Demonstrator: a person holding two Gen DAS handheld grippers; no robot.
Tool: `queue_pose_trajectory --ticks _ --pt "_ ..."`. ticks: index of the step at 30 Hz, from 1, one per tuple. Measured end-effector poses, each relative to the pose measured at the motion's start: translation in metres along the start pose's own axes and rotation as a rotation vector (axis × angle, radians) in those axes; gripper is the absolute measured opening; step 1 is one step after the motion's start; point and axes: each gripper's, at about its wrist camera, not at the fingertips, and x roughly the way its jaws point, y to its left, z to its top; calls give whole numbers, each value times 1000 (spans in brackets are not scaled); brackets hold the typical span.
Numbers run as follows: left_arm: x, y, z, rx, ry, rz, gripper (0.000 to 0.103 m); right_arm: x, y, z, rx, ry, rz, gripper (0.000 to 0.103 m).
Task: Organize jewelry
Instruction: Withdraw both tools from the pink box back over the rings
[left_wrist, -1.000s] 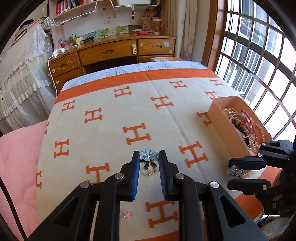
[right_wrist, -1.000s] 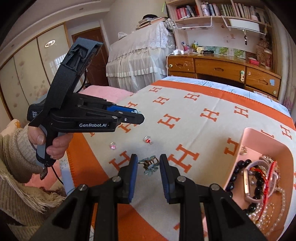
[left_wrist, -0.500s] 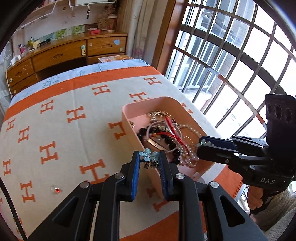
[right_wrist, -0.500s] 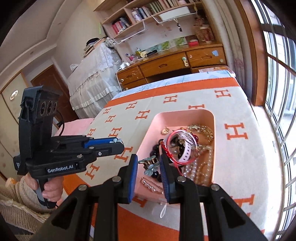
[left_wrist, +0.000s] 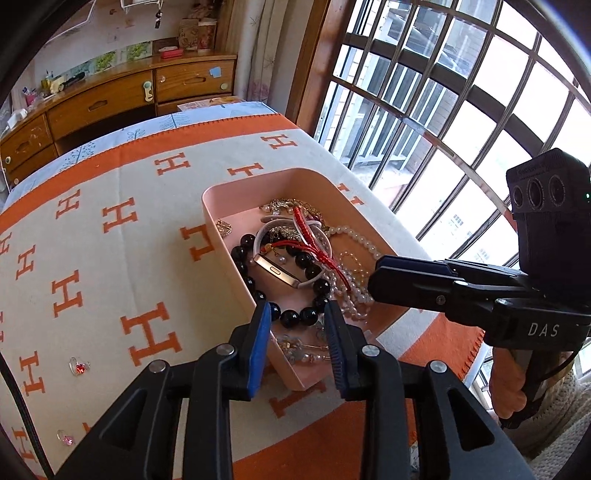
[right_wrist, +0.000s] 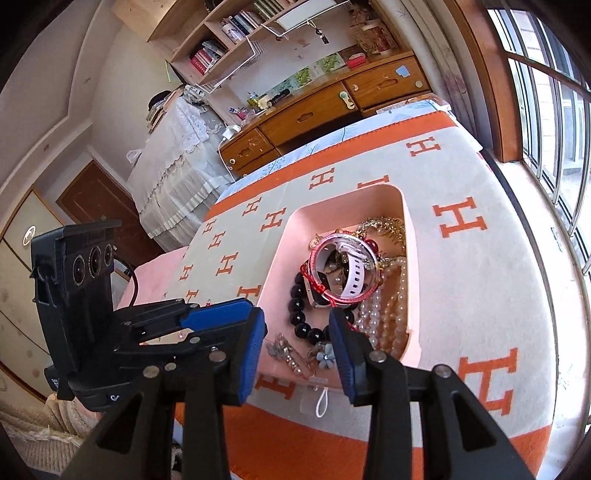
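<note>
A pink tray on the H-patterned blanket holds a black bead bracelet, pearls, a watch and red bangles. Two blue flower earrings lie in its near end. My left gripper is open and empty above the tray's near end. My right gripper is open and empty just above the flower earrings. Two small red gem pieces lie on the blanket at the left.
The blanket's orange border marks the near bed edge. A barred window is on the right. A wooden dresser stands at the far end. A lace-covered piece of furniture stands beyond the bed.
Both grippers carried the flower earrings from the blanket to the pink tray, then opened. The earrings now lie in the tray's near end.
</note>
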Motion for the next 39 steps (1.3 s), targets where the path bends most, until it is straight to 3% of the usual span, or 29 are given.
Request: queue_pose_trajectory --ticks 5,9,10,19,28,33,39 --pt "-20 14 -5 -56 -28 -4 29 -7 5 -2 -4 -36 4 37" --pt "-43 32 -12 -117 -77 24 50 -7 18 -4 -39 -39 -13 37" --pt "-50 37 -14 -129 -93 36 51 -7 21 -5 -45 -38 -10 37" --pt "-110 77 -44 -215 -172 207 51 -6 57 -17 -137 -35 -21 37" --pt "-193 140 -84 -376 -284 409 58 12 110 -26 -271 -11 -13 37" --pt "-207 165 -110 -441 -284 470 58 40 138 -26 -331 29 -5 37" --pt "-179 174 -136 -484 -211 450 58 83 169 -28 -457 75 -36 37"
